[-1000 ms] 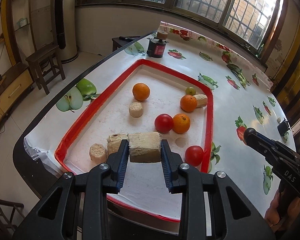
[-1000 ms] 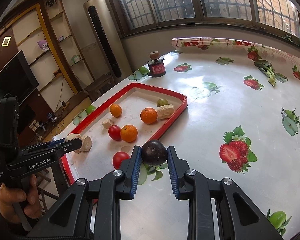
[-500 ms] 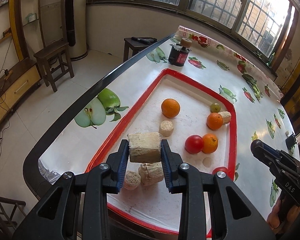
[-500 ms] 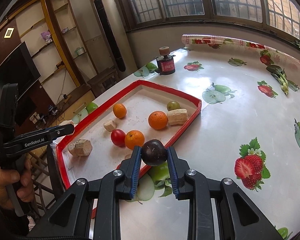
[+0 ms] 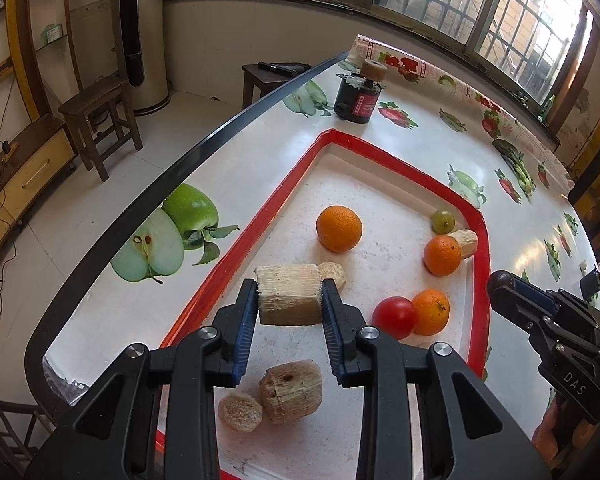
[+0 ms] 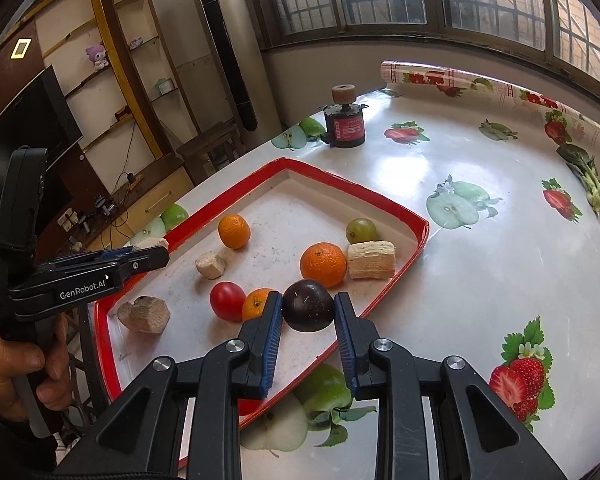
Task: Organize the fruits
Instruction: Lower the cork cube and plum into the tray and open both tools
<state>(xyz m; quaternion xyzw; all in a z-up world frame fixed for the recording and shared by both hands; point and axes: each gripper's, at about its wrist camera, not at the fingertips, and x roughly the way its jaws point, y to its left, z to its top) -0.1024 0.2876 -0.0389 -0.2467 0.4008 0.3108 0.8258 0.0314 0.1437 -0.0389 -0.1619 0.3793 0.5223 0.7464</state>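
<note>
My left gripper (image 5: 289, 298) is shut on a pale sugarcane chunk (image 5: 288, 299), held above the near left part of the red-rimmed tray (image 5: 480, 248). My right gripper (image 6: 308, 306) is shut on a dark purple plum (image 6: 309, 305), held over the tray's near right rim (image 6: 396, 276). In the tray lie three oranges (image 5: 339, 228), a red tomato (image 5: 394, 317), a green grape (image 5: 443, 221) and several sugarcane pieces (image 5: 291, 391). The left gripper also shows in the right wrist view (image 6: 156, 250), the right gripper in the left wrist view (image 5: 500, 286).
A black jar with a red label and a cork lid (image 5: 358, 94) stands beyond the tray's far corner. The table's dark edge (image 5: 148, 200) runs along the left, with wooden stools (image 5: 100, 120) on the floor beyond. The fruit-printed tablecloth (image 6: 500, 240) spreads right of the tray.
My left gripper has moved left and back toward the tray's near left edge with the sugarcane chunk. My right gripper has carried the plum from over the tablecloth to over the tray's rim.
</note>
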